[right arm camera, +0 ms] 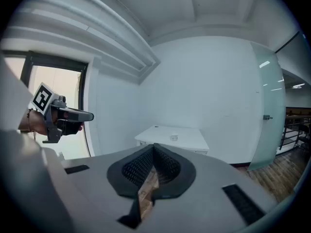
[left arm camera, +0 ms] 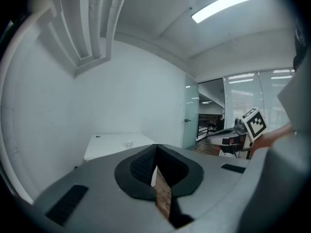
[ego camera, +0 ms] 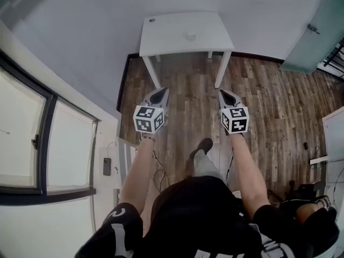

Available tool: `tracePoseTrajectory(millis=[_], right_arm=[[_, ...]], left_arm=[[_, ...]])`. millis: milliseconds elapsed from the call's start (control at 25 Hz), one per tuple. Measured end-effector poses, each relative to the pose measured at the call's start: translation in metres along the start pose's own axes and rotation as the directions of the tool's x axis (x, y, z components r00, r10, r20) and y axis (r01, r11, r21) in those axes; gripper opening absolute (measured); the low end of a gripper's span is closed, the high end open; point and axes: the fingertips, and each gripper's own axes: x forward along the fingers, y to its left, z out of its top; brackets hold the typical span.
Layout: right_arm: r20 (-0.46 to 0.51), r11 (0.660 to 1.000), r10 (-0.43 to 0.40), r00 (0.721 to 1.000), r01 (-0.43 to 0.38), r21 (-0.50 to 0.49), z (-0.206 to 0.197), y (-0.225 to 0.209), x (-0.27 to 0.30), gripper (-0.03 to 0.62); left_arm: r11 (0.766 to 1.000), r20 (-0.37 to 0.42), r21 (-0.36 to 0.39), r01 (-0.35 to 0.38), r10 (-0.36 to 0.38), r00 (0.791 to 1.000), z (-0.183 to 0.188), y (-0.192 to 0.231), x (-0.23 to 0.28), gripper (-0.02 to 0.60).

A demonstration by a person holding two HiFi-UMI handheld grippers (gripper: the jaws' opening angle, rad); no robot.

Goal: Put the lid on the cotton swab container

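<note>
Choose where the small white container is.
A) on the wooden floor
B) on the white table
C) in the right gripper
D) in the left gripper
B: the small white container stands on the white table, apart from the left gripper and right gripper, whose jaws are shut on nothing.

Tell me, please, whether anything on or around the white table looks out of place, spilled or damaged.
Nothing stands out. The white table sits against the wall and bears one small pale object, too small to identify. The left gripper and right gripper are shut, empty and short of the table.
</note>
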Motion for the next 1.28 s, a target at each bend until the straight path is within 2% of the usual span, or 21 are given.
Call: tracePoseTrajectory(millis=[600,1280], right_arm=[[-0.002,1.0,-0.024,1.0,0.024,-0.009,0.004,-0.032,0.042,0.014],[-0.038,1.0,-0.005,0.999,0.005,0.008,0.022,-0.101,0.145,0.014]], left_arm=[[1.0,-0.025,0.003,0.027,-0.027,0.999,0.003,0.019,0.055,0.025],[1.0,-0.056,-0.001,0.016,-0.016,0.998,0.027,0.072,0.163,0.025]])
